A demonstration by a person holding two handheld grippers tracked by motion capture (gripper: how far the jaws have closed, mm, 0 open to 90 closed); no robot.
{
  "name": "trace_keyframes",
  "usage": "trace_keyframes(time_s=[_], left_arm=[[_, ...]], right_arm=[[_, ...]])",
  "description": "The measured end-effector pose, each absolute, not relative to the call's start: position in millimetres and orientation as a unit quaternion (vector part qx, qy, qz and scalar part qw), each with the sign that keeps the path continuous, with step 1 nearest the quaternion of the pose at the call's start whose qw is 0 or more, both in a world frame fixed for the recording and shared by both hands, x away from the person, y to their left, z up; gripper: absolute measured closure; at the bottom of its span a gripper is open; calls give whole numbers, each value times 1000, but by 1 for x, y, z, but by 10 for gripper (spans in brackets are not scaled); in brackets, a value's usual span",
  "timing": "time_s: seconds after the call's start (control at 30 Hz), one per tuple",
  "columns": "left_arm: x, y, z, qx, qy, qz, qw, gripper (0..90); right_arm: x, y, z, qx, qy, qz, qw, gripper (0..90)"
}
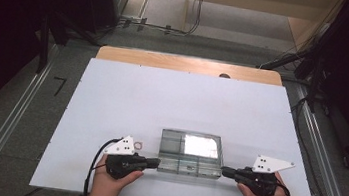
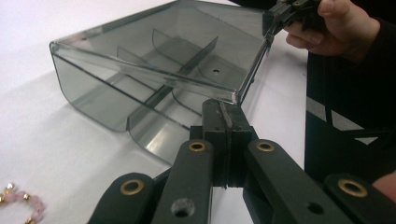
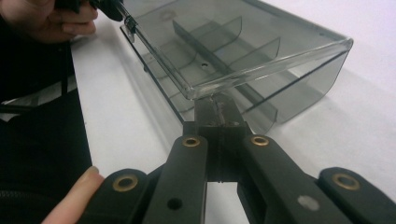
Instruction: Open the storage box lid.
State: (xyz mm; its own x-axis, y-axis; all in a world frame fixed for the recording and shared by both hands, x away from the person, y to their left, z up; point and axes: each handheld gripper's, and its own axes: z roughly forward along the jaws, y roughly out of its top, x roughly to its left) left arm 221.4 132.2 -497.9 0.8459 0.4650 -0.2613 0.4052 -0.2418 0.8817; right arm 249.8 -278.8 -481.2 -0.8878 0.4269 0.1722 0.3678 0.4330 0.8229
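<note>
left gripper (image 1: 156,164) clamped on clear divided box (image 1: 189,153), right gripper (image 1: 224,172) clamped on opposite corner

Smoky grey, see-through plastic for the divided box (image 1: 190,153), its clear rim catching a white glare; matte black on both grippers, left gripper (image 1: 156,163) and right gripper (image 1: 224,172), with brass-coloured rivets and pale grey top plates; plain white table sheet (image 1: 162,101), light wood at its far edge; pale pink and gold beaded bracelet (image 2: 21,200); black sleeve (image 2: 345,107) with white stripes.

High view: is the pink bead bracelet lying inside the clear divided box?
No. The bracelet lies on the white table, just outside the left wall of the box.
</note>
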Motion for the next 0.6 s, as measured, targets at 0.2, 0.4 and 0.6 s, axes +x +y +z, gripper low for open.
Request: trace_keyframes(time_s=[0.2,0.4,0.6], left_arm=[[222,130,-494,783,275,38,556,900],[225,130,-489,781,272,46,560,900],[226,128,-485,777,271,53,566,900]], right_arm=[[247,-273,-475,236,847,474,49,883],[246,-272,-472,241,841,483,48,883],[247,-271,-467,243,835,490,51,883]])
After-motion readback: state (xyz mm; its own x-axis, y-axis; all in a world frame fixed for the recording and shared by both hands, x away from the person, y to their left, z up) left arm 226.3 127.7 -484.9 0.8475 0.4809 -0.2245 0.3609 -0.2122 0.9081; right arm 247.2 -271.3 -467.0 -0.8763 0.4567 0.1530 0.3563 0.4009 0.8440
